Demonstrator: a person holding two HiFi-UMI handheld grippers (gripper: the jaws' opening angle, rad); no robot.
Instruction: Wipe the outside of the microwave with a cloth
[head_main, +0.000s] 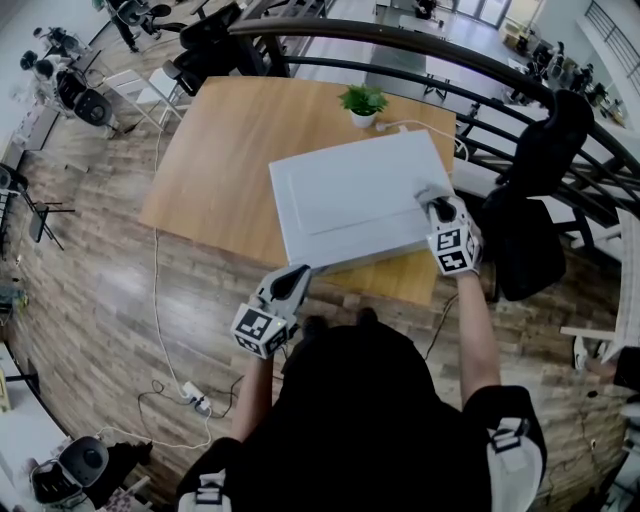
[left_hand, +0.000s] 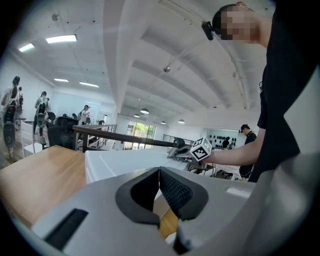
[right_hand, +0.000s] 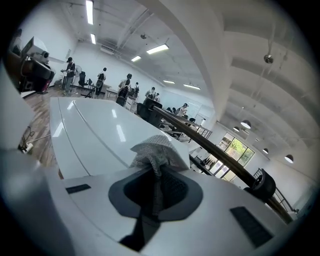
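Observation:
A white microwave (head_main: 355, 198) lies on the wooden table (head_main: 215, 160), its broad flat top facing up. My right gripper (head_main: 436, 207) rests at the top's right edge, shut on a grey cloth (head_main: 430, 192) that presses on the white surface. In the right gripper view the cloth (right_hand: 152, 150) bunches out from between the jaws, over the microwave top (right_hand: 95, 130). My left gripper (head_main: 292, 281) hangs off the table's near edge, below the microwave's front left corner, jaws shut with nothing in them. In the left gripper view the microwave (left_hand: 130, 160) lies just ahead.
A small potted plant (head_main: 363, 103) stands behind the microwave with a white cable (head_main: 410, 126) beside it. A dark curved railing (head_main: 480, 70) runs behind the table. A black jacket (head_main: 530, 200) hangs at the right. A power strip (head_main: 197, 400) and cord lie on the floor, left.

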